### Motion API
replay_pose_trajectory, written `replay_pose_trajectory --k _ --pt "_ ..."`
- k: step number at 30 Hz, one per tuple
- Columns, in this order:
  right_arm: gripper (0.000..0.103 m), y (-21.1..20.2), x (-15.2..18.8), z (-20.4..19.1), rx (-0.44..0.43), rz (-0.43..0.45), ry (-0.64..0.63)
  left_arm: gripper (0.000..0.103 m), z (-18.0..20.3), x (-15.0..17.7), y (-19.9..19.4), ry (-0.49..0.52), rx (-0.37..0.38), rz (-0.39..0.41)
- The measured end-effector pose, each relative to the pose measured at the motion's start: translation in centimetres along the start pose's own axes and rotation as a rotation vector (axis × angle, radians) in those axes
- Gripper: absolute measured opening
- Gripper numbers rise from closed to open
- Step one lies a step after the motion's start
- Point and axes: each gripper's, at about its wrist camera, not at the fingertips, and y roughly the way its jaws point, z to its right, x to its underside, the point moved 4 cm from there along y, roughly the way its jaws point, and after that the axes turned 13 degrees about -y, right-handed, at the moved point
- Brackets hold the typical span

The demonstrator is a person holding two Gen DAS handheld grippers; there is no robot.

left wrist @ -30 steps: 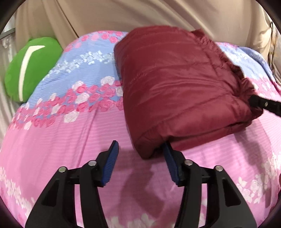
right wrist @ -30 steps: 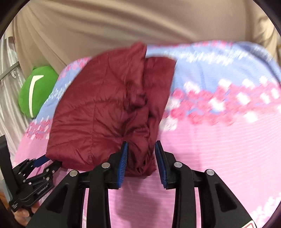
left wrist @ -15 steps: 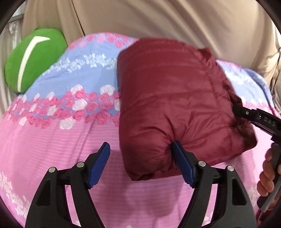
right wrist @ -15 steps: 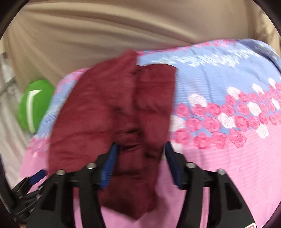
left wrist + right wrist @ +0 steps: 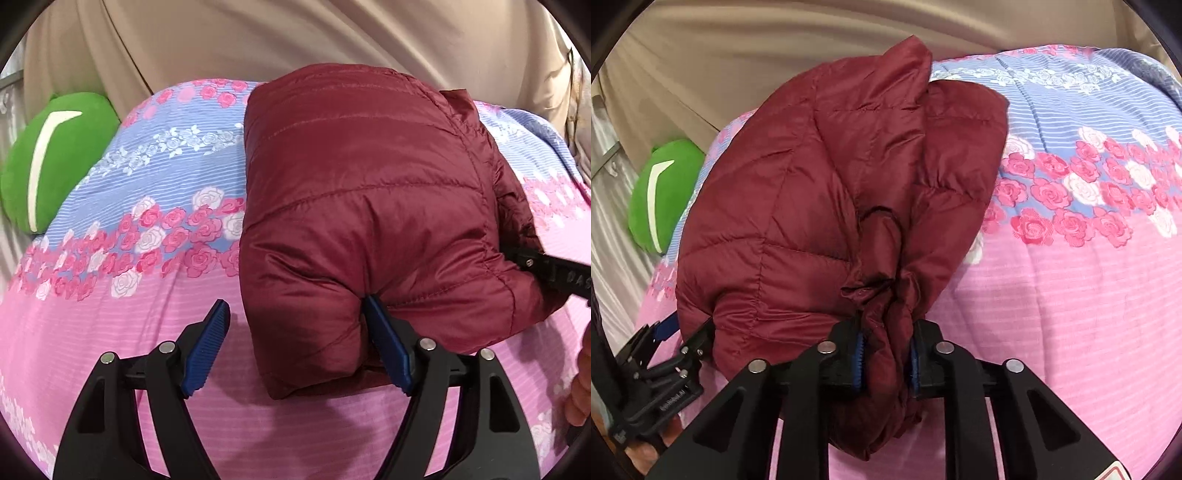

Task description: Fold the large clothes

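A dark red quilted jacket (image 5: 362,192) lies folded into a thick bundle on the flowered bed cover (image 5: 110,314). My left gripper (image 5: 295,304) is open around the bundle's near left corner. Its right pad (image 5: 384,332) touches the fabric, while the left pad stands clear of it. In the right wrist view the jacket (image 5: 812,206) bunches at its near edge. The jaws of my right gripper (image 5: 886,332) are closing on that bunch, and both pads press into it. The left wrist view shows the right gripper's finger (image 5: 546,269) at the jacket's right edge.
A green cushion (image 5: 55,162) sits at the bed's far left, also seen in the right wrist view (image 5: 665,195). A beige curtain (image 5: 295,37) hangs behind the bed. A person's hand (image 5: 580,387) shows at the right edge. Pink cover (image 5: 1089,314) spreads right of the jacket.
My left gripper's jaws spread wider around the jacket's corner. My right gripper opened, pushed onto the jacket's bunched edge and clamped on it.
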Motion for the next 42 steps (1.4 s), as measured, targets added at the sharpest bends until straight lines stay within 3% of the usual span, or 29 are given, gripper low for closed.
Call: replay_pose_trajectory --k 4,6,8,12,19,31,42 --pt "0.031 -3.1 0.4 -0.1 0.060 0.047 0.022 0.074 0.0 0.6 -1.4 -0.017 -0.019 0.036" --pt "0.043 -5.3 0.9 -0.7 0.143 0.087 -0.013 0.074 0.1 1.0 -2.1 -0.027 -0.023 0.047" --pt "0.059 -6.9 1.7 -1.6 0.204 0.114 -0.050 0.086 0.1 1.3 -2.7 -0.045 -0.032 0.059" --pt "0.067 -8.5 4.0 -3.5 0.298 0.135 -0.134 0.090 0.0 2.2 -4.2 -0.101 -0.035 0.089" --pt "0.068 -7.7 7.5 -3.8 0.317 0.083 -0.141 0.093 0.7 4.2 -6.8 -0.110 -0.056 0.135" --pt "0.072 -8.2 8.3 -5.6 0.340 0.127 -0.184 0.096 1.7 5.8 -7.8 -0.095 -0.083 0.138" --pt "0.073 -7.8 8.5 -5.7 0.343 0.107 -0.180 0.096 1.6 5.9 -7.6 -0.090 -0.108 0.132"
